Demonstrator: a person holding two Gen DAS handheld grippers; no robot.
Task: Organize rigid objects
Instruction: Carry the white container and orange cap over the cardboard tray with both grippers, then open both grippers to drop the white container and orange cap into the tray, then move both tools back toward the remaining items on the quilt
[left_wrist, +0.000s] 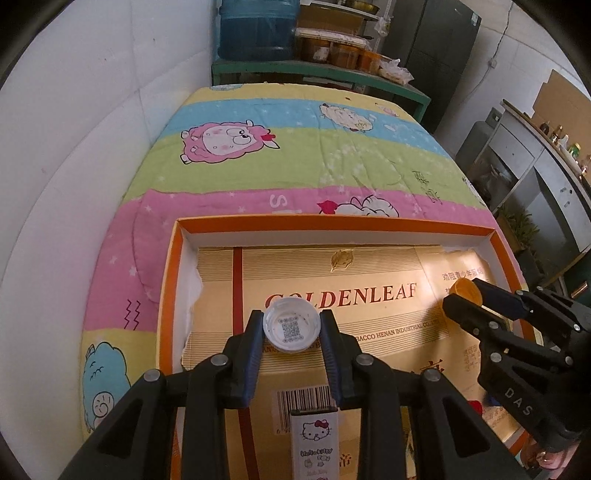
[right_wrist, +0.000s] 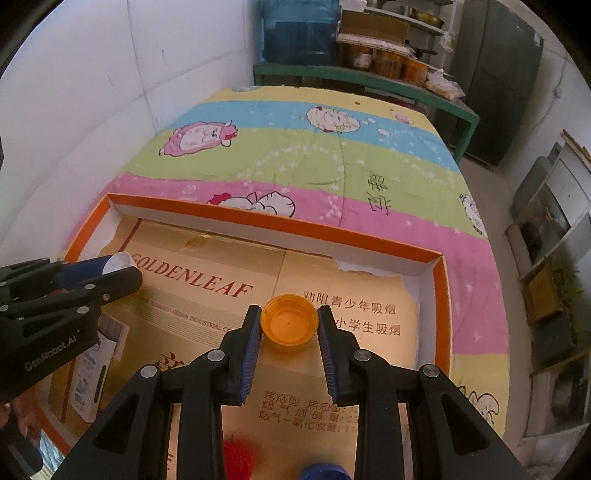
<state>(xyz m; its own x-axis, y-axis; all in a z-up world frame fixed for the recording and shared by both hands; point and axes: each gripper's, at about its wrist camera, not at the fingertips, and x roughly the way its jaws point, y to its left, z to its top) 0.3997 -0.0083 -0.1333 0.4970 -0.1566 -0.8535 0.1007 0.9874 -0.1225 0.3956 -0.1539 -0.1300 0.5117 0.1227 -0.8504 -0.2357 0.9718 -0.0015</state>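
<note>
Left gripper (left_wrist: 291, 328) pinched a white cap (left_wrist: 291, 326), right gripper (right_wrist: 290, 325) an orange cap (right_wrist: 290, 324); tray rim (left_wrist: 332, 221) at twelve o'clock, and only the right view showed a red blur (right_wrist: 238, 456) at six.

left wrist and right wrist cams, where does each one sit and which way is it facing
Left wrist: sits on the left gripper, looks down along its fingers at the white cap it grips over the orange-rimmed box; the right gripper shows at right.
Right wrist: sits on the right gripper, looks down at its orange cap; the left gripper shows at left.
Shared: box, gold cardboard, cartoon quilt, shelf behind.
</note>
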